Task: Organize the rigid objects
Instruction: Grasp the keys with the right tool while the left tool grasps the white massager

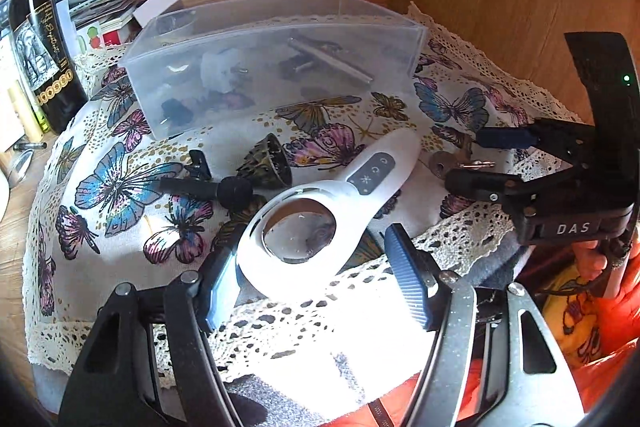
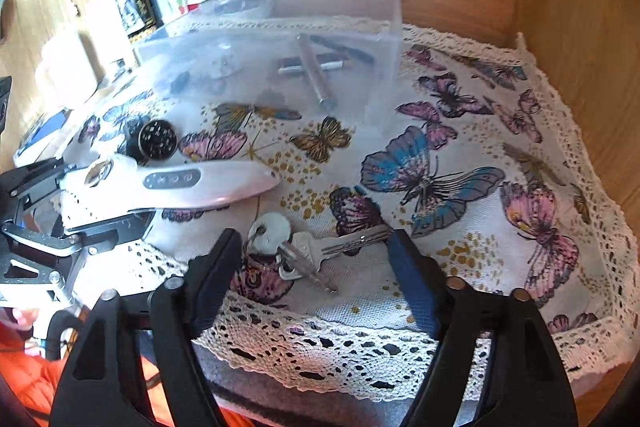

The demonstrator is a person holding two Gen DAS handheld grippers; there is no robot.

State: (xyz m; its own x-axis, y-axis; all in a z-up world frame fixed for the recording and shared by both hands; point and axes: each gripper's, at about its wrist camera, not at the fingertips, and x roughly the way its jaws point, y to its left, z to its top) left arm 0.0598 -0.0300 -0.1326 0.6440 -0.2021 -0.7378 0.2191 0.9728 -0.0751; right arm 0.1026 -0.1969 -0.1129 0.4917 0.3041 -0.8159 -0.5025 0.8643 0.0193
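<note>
Magnifier [image 1: 316,223], white, with a round lens and a grey button strip on its handle, lies flat on the butterfly cloth [image 1: 120,187] and the left gripper [image 1: 316,275] has its jaws spread wide on either side of the lens ring, one pad touching or just beside the rim, the other apart from it. Nothing clamped yet; my read is it's lining up to squeeze the ring, the widest part, which explains the wide opening. Over on the other side, the right gripper [image 2: 316,275] hangs with jaws equally wide over the bunch of keys [image 2: 316,247], a pale round fob and a silver key blade lying between the fingers, nothing gripped there either. Both look like pickups in preparation, with the clear plastic bin [image 1: 276,63] just behind as the likely home: it already holds a metal rod, a small white piece and some dark bits, so sorting is well under way. Still loose on the cloth near the magnifier: a bronze perforated cone [image 1: 266,163] and a little black clip microphone [image 1: 216,187]. Readable text is scarce: the right gripper's body, seen from the left camera, carries "DAS". A dark bottle [image 1: 40,47] stands off to the far left with a gold-printed label, too small to read
</note>
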